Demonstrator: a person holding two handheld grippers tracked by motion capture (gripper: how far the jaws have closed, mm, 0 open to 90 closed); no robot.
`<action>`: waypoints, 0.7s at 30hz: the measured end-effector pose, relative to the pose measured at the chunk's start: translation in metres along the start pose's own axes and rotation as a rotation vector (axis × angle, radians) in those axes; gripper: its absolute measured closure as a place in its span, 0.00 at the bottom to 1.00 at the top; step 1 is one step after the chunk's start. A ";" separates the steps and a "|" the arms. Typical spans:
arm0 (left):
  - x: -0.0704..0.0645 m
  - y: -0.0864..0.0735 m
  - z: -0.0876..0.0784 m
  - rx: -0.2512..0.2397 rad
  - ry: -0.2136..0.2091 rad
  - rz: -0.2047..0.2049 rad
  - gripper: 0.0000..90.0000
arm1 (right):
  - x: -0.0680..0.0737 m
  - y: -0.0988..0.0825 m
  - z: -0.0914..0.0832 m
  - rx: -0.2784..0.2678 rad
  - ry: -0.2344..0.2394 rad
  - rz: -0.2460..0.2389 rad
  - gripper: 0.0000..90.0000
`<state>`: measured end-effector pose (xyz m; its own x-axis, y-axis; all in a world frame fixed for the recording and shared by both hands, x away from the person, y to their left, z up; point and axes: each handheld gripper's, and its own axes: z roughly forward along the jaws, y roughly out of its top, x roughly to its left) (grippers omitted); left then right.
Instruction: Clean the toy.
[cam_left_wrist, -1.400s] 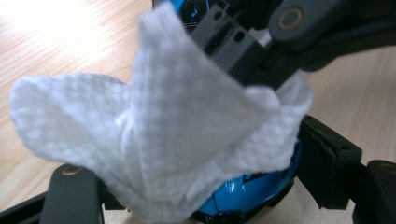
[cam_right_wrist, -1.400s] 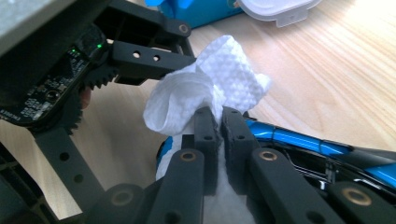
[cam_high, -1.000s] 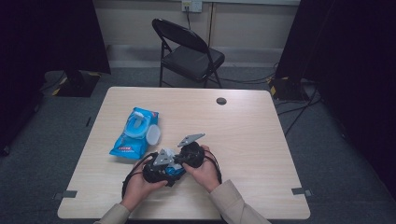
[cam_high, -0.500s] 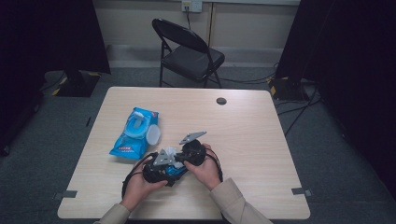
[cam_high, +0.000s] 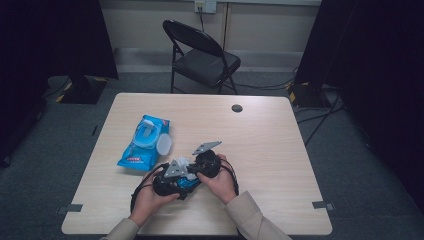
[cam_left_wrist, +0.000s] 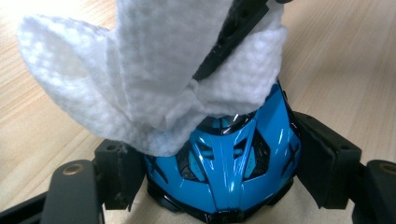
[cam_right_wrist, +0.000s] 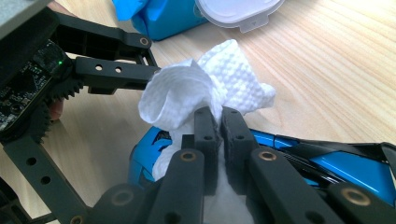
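A glossy blue toy (cam_left_wrist: 229, 172) with black vents, shaped like a small car, sits between the pads of my left gripper (cam_left_wrist: 219, 163), which is shut on its two sides. My right gripper (cam_right_wrist: 215, 116) is shut on a crumpled white wipe (cam_right_wrist: 210, 88) and holds it against the top of the blue toy (cam_right_wrist: 144, 161). In the high view both grippers, the left gripper (cam_high: 172, 182) and the right gripper (cam_high: 205, 162), are close together just above the table near its front edge, with the wipe (cam_high: 181, 162) between them.
A blue pack of wipes (cam_high: 145, 142) lies on the table (cam_high: 270, 150) left of the hands, its white lid (cam_high: 163, 144) flipped open. A small dark round hole (cam_high: 237, 108) is in the far part of the table. A folding chair (cam_high: 202, 57) stands behind it.
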<state>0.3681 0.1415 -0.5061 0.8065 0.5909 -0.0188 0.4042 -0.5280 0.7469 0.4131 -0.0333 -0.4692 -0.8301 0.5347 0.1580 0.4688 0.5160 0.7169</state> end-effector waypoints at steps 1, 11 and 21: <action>0.000 0.000 0.000 0.000 0.000 0.000 0.28 | 0.000 0.000 0.000 -0.003 -0.001 0.001 0.96; 0.000 0.000 0.000 0.000 0.000 0.000 0.28 | -0.010 0.000 -0.008 -0.022 -0.028 0.031 0.96; 0.000 0.000 0.000 -0.001 0.000 0.000 0.28 | -0.024 -0.003 -0.011 -0.025 -0.052 0.062 0.96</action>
<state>0.3681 0.1415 -0.5062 0.8062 0.5913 -0.0188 0.4043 -0.5275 0.7472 0.4283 -0.0547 -0.4680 -0.7828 0.5992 0.1679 0.5105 0.4642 0.7238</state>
